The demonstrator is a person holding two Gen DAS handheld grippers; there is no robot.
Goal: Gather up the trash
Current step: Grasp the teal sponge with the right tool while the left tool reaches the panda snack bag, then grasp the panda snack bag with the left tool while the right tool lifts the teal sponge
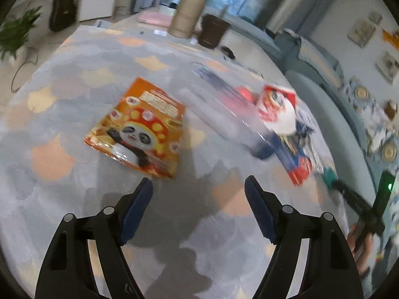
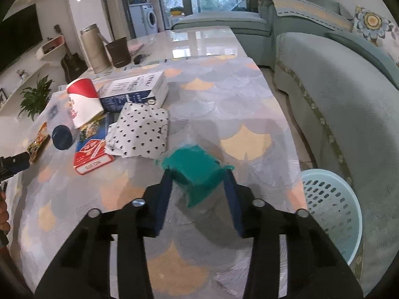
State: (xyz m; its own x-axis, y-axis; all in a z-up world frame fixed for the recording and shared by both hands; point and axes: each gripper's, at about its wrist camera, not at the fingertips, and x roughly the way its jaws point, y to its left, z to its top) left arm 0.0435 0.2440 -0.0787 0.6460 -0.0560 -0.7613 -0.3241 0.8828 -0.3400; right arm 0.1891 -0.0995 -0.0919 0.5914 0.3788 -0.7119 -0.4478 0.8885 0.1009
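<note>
Nearest, two grippers over the patterned tablecloth [image 2: 224, 94]: the right gripper [image 2: 198, 186] with its two blue pads clamped on one green wrapper [image 2: 197, 172], held just above the cloth; the left gripper [image 1: 198, 206] with both fingers spread wide apart and nothing between them. Just ahead of the left gripper, one orange panda snack bag [image 1: 139, 127] lying flat. One pale blue perforated basket [image 2: 331, 204] on the floor beside the table's right edge, next to the sofa [image 2: 336, 94]. Middle distance, a cluster of loose items: one polka-dot paper bag [image 2: 141, 129], one red-and-blue packet [image 2: 92, 147], one round dark-blue lid [image 2: 62, 137], one red-and-white paper cup [image 2: 83, 102] on its side, one blue-and-white box [image 2: 134, 91]. Farther back, one tall beige cylinder [image 2: 94, 49] and one brown pot [image 2: 118, 52], side by side. Farthest, one guitar [image 2: 72, 62] and one washing machine [image 2: 147, 18].
</note>
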